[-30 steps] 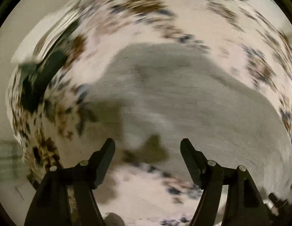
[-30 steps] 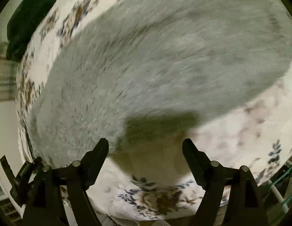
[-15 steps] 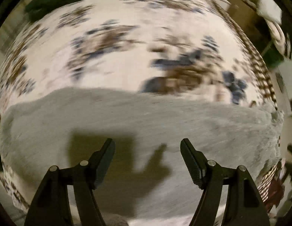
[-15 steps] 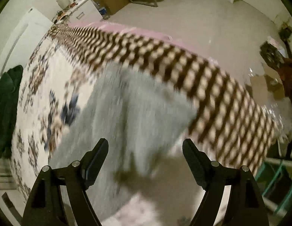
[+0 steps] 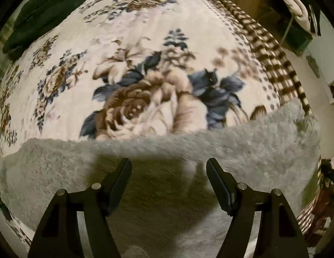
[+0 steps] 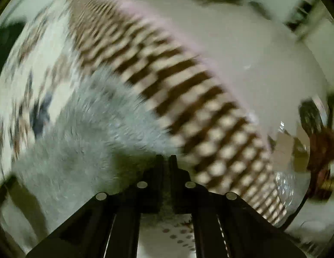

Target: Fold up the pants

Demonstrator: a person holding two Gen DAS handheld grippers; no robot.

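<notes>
With the grey pants [image 5: 167, 167] lying flat on the flowered blanket [image 5: 145, 53], the right gripper [image 6: 166, 159] is pinching their edge, probably to fold it, while the left gripper [image 5: 168, 172] is hovering spread above them.

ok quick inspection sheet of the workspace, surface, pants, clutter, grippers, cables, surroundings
surface: floral blanket with a brown checked border, spread on a bed
job's things: grey fleece pants lying flat across the near side
clutter: dark green cloth at the far left edge
grippers: left gripper open above the pants; right gripper shut on the pants' edge, view blurred
cables: nothing seen
surroundings: pale floor beyond the border; furniture at the room edge, too blurred to name
</notes>
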